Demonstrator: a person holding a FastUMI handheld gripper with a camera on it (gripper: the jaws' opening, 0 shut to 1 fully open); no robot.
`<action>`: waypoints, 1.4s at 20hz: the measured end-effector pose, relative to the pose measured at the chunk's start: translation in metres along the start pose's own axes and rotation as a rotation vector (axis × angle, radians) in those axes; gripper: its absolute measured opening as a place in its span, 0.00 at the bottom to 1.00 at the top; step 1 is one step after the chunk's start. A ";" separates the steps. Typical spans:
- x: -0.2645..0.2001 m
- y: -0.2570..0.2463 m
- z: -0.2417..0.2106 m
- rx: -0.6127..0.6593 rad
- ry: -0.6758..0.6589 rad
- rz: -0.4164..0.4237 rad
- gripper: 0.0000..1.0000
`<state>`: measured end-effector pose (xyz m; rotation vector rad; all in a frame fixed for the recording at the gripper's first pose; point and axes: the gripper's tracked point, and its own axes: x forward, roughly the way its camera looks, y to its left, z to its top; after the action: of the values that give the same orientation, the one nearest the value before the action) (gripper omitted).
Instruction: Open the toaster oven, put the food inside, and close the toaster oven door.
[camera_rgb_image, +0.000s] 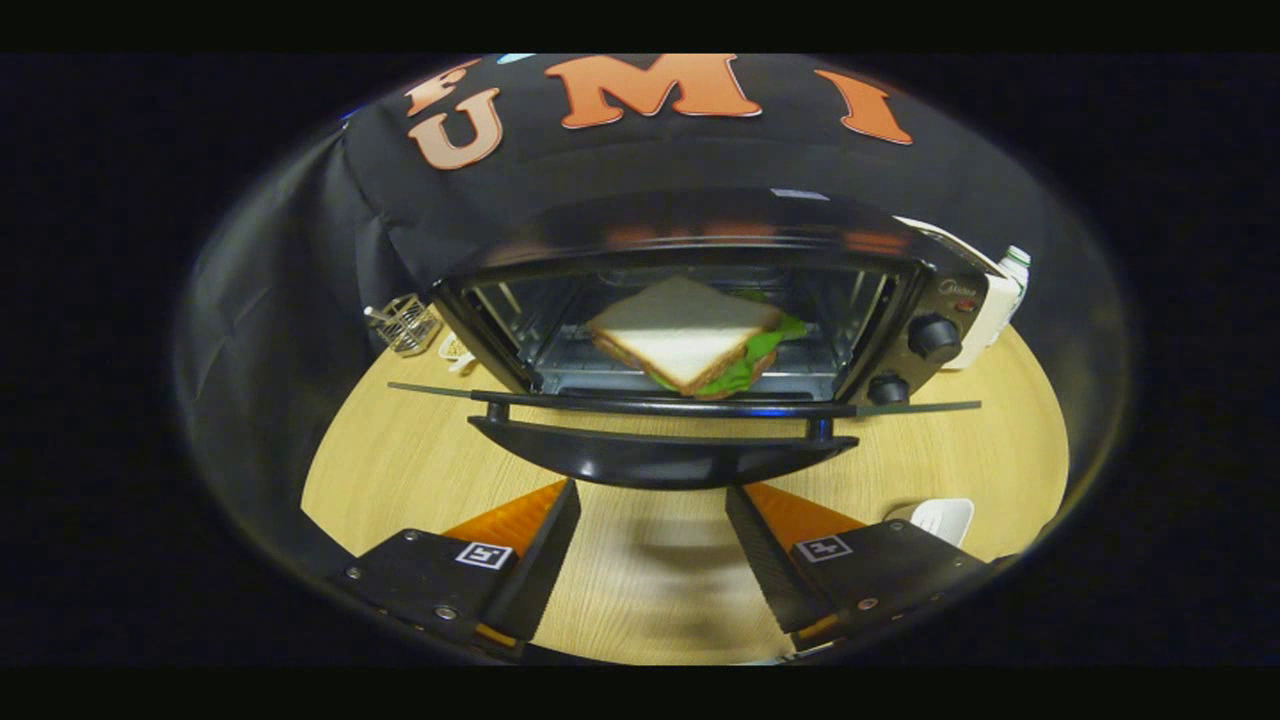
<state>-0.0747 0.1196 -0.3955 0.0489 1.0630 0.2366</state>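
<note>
A black toaster oven (905, 300) stands on the wooden table (400, 470) straight ahead of me. Its glass door (660, 405) hangs open, folded down flat toward me, with the black handle (660, 455) at its front edge. Inside on the wire rack lies a sandwich (685, 335) of white bread with green lettuce at its right side. My gripper (652, 495) is open, fingers wide apart with nothing between them. The fingertips sit just short of the door handle and slightly below it.
Two knobs (932, 337) sit on the oven's right panel. A small wire basket (408, 325) stands left of the oven. A white bottle (1000, 290) stands behind the oven's right side. A white dish (940, 518) lies on the table by my right finger.
</note>
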 end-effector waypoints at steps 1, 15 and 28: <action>0.000 -0.002 0.008 0.005 -0.013 -0.001 0.87; -0.063 -0.006 0.135 -0.060 -0.338 -0.027 0.87; -0.284 -0.005 0.299 -0.203 -0.973 -0.174 0.87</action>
<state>0.0543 0.0757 -0.0064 -0.1054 0.0704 0.1315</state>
